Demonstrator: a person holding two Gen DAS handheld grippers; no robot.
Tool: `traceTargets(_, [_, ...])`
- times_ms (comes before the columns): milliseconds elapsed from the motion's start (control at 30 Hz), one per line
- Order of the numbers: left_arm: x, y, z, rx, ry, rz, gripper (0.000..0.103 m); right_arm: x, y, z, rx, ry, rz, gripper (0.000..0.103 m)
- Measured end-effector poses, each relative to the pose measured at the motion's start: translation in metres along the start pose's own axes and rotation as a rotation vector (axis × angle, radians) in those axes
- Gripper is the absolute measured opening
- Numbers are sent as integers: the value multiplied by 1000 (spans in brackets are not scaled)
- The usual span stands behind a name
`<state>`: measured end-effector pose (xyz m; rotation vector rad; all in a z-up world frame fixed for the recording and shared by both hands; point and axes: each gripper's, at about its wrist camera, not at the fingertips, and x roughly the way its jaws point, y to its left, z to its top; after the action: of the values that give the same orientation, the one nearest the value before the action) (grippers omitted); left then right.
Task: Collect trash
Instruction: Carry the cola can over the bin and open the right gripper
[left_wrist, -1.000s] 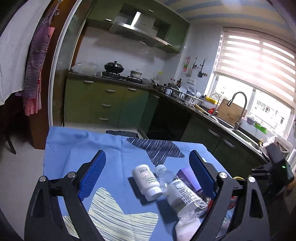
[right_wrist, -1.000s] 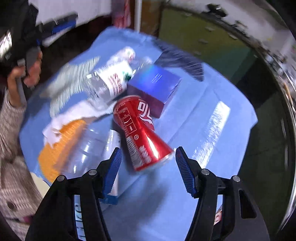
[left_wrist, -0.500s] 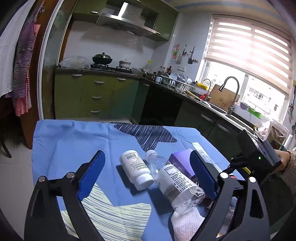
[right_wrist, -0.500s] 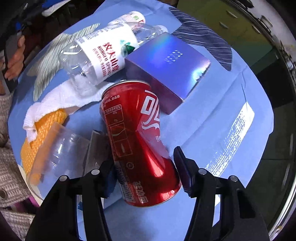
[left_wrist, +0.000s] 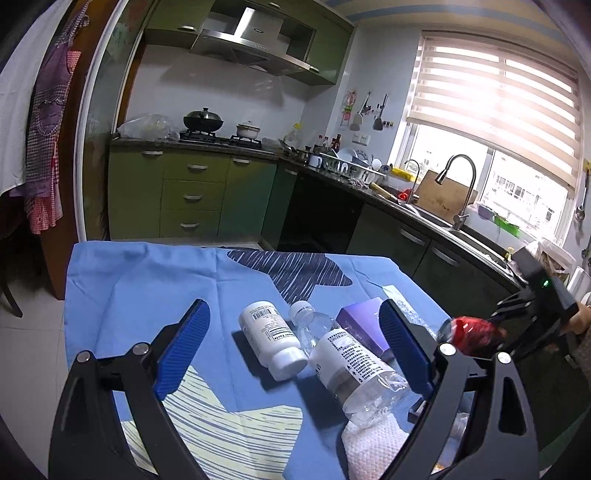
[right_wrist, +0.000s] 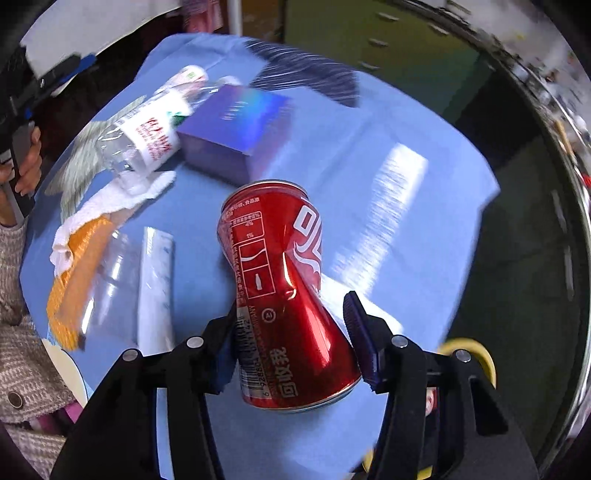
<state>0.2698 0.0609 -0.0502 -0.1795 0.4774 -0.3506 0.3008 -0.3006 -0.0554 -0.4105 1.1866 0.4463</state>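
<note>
The right gripper (right_wrist: 291, 328) was closing on the dented red can (right_wrist: 284, 295), lifted clear of the blue cloth (right_wrist: 369, 147) — ready for binning. The left gripper (left_wrist: 291, 347) hung wide open above the white bottle (left_wrist: 271, 338).

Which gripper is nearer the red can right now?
Right. The right gripper has the red can between its closing jaws; the left gripper hovers apart, by the bottles.
</note>
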Motion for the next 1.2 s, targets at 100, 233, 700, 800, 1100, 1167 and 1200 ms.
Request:
traceTargets(100, [2,-4,-1,15,9,-2,88,-20,-34,-24,93,-19,-45,52])
traceTargets(233, [4,-8,-3,36,16,-7,88,-24,-82,-57,235,-6,-113,51])
traceTargets(700, [12,-12,-4,53,44,-7,88,40,-205,-159,623,135,-207,48])
traceTargets(800, [14,-14,-5,60,49,-6,88,48,-210,-163,642,149,-198,48])
traceTargets(1100, [16,-18,-8,79,58,-6,88,56,-214,-162,663,161,-196,48])
traceTargets(1167, [17,-18,-8,82,61,-6,88,55,-216,-164,673,158,-203,48])
traceTargets(1200, [17,-19,-9,83,62,-8,88,55,-217,-164,677,155,-204,48])
